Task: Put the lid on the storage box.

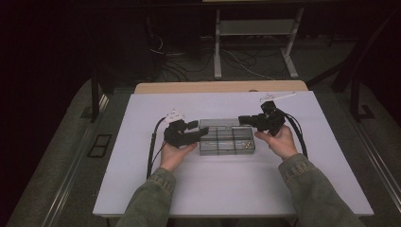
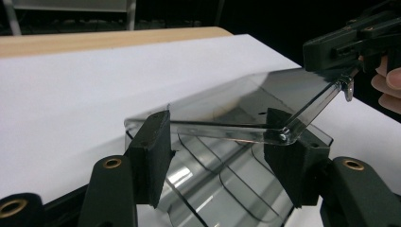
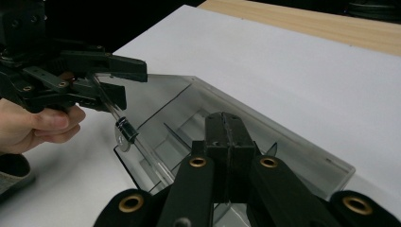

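Clear plastic box [image 1: 227, 140], mid-desk [image 1: 142, 184]. Left claw [image 2: 217, 156] half open astride its raised lid [image 2: 246, 109]. Right claw [image 3: 230, 142] shut over the box, pads together; high view blurs both grips.

The clear plastic box [image 1: 227, 137] lay too small in the high view to show what sat in its compartments; a pale speck at its right end could not be made out. In the left gripper view, the box's near end ran off the bottom edge behind the left gripper [image 2: 217, 156]. In the right gripper view, the right gripper [image 3: 229, 142] hid the box's near wall, so a grip there could not be told.
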Tool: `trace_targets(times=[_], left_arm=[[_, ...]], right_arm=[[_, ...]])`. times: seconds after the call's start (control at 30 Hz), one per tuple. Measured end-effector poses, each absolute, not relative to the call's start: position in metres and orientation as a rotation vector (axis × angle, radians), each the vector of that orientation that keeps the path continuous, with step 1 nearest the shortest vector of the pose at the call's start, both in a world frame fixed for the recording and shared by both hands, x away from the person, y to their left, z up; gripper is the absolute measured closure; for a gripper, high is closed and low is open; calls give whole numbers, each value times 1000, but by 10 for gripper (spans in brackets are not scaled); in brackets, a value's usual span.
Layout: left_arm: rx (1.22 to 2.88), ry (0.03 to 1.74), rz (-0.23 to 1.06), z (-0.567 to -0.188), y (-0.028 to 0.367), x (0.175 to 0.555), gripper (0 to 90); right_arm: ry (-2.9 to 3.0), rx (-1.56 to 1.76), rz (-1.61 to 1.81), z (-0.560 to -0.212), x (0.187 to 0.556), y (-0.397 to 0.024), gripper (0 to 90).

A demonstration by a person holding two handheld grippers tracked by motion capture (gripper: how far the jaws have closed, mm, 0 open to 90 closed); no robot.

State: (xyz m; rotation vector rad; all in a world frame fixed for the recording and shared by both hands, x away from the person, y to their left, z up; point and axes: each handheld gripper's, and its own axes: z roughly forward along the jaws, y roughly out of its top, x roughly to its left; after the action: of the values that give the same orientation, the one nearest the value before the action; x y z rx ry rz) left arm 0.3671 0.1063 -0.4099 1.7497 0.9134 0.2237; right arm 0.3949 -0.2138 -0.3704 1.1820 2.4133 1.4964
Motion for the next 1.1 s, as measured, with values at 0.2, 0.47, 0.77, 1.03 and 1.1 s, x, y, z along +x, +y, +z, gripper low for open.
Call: trace_targets(times=[0.2,0.47,0.77,1.03,1.1], left_arm=[[1785,911,215,-416,107,363,409],[1809,929,186,-422,108,357,410],[1891,917,167,-425,117,348,415],[1905,898,155,-422,126,337,287],[1897,895,151,-421,130,335,266]], right_arm=[[2415,1187,1509,-378,391,-215,895],[2404,1195,1527,-388,386,-215,894],[2396,1208,1516,-398,379,-219,837],[2347,1196,1498,-395,366,-225,591],[2345,1195,1500,-394,362,-228,521]])
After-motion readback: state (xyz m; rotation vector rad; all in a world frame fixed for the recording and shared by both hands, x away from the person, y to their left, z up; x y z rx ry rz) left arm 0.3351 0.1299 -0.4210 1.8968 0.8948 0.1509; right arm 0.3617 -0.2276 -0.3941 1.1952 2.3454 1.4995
